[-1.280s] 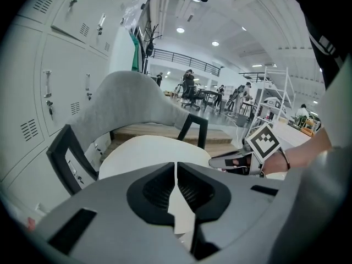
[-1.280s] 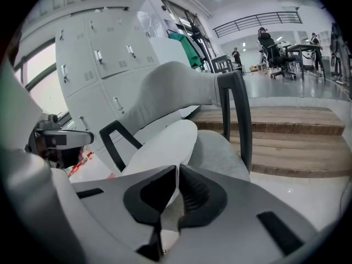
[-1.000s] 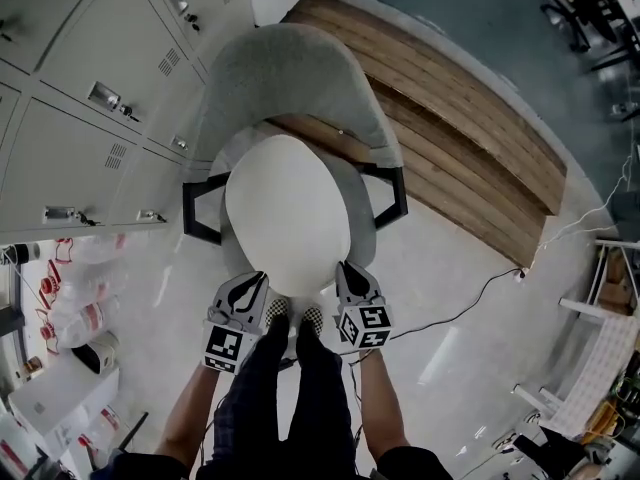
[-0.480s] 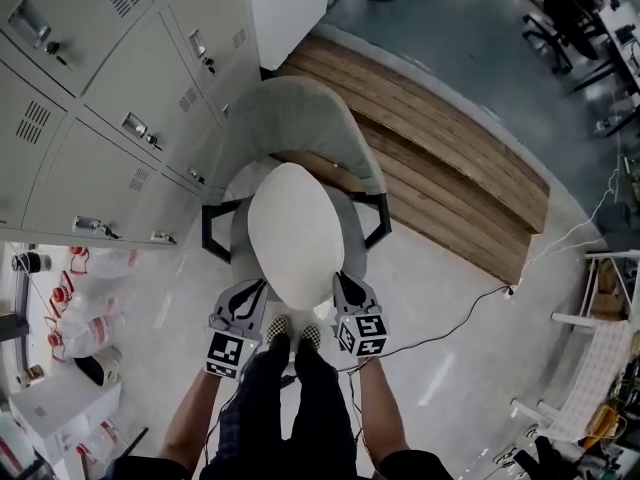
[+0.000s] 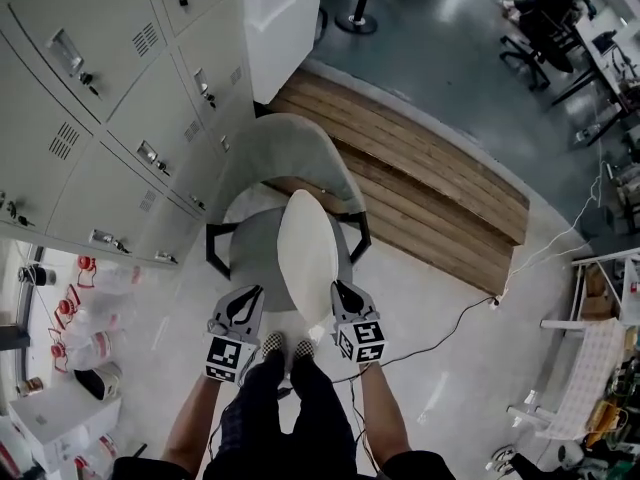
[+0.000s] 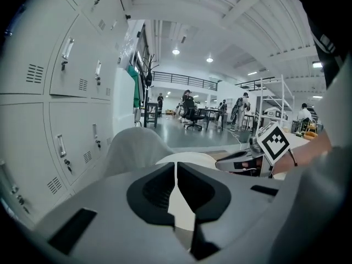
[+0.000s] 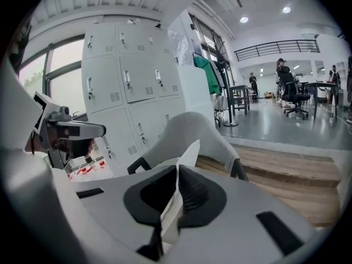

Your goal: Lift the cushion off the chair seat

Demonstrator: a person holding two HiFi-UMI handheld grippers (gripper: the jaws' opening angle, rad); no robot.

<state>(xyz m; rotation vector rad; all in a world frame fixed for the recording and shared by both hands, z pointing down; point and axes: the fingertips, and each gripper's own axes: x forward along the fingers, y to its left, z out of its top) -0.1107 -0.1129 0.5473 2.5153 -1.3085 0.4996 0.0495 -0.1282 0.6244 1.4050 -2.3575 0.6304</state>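
The cushion is held tilted over the chair seat, its long axis running from the grippers toward the backrest. The left gripper and right gripper each pinch its near edge.

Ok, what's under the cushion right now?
Under the tilted white cushion, pinched by the left tool and right tool, lies the chair's grey seat, showing mostly on its left. The cushion covers the seat's right part; whether its far edge touches there is hidden.
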